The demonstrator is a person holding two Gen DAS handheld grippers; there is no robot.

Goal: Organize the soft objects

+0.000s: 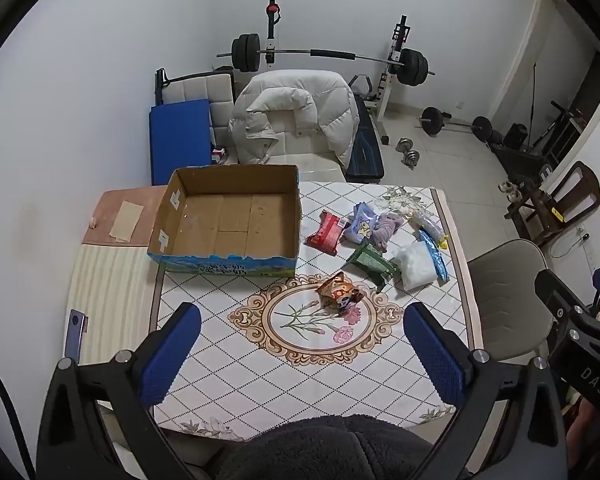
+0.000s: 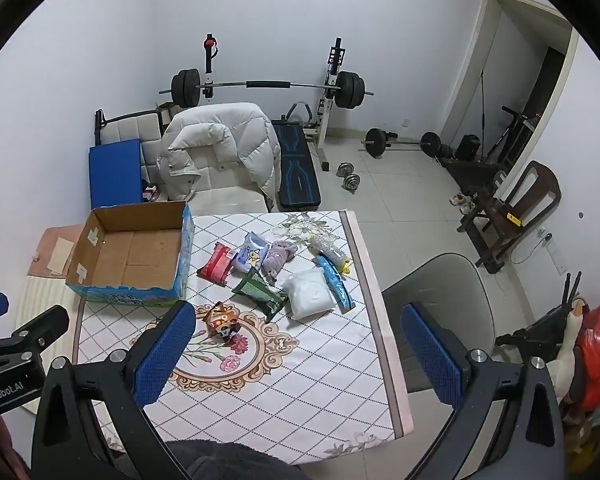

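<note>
I hold both tongs above the near edge of the table [image 1: 440,216], angled down at it. My left gripper [image 1: 302,356] stands with its blue pads wide apart and nothing between them; my right gripper [image 2: 296,356] is likewise spread wide and empty.

The open cardboard box [image 1: 228,216] sits at the table's far left part, with no soft item inside. All soft items lie on the patterned cloth, right of the box. Nearest the box is a red packet [image 1: 326,232]. Just beyond it lies a blue-and-white pouch [image 1: 360,226], touching a lilac cloth bundle [image 1: 388,228]. A green packet [image 1: 370,262] lies nearer me than those, beside a white plastic bag [image 1: 414,266]. A long blue wrapper [image 1: 434,250] runs along that bag's far side, with a clear bubbled bag [image 1: 426,220] behind it. An orange crumpled snack bag [image 1: 338,292] lies apart from the rest, nearest me, on the floral medallion.

A grey chair [image 2: 440,292] stands right of the table.
</note>
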